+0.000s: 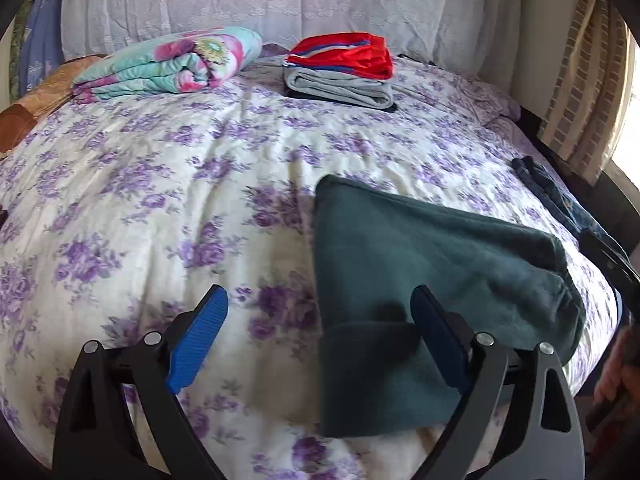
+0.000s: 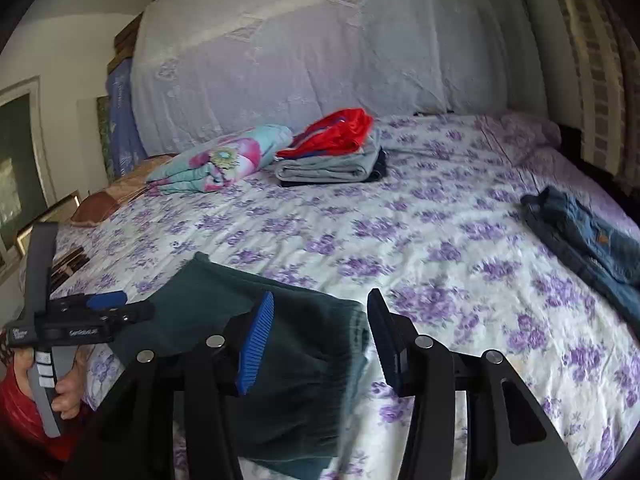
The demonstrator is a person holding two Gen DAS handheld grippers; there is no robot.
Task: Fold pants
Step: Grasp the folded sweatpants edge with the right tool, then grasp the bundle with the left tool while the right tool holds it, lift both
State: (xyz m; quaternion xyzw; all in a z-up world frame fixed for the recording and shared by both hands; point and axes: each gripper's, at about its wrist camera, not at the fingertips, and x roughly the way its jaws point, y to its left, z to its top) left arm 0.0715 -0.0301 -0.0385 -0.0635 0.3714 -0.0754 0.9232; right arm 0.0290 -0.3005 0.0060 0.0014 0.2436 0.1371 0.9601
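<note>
My left tongs [image 1: 320, 332] stand wide, nothing gripped: one blue pad hangs over the bedspread, the other over the pants [image 1: 420, 264]. My right tongs [image 2: 320, 340] are part open over the pants' crumpled end; the cloth lies between the pads, but I see no pad pressing it. The dark green pants lie folded at the near edge of the bed [image 2: 400, 224], one fold overhanging. At the far edge sits a stack of folded clothes [image 2: 332, 156], red on top, beside a rolled floral blanket [image 2: 220, 164]. Jeans [image 2: 588, 236] lie at the right edge.
</note>
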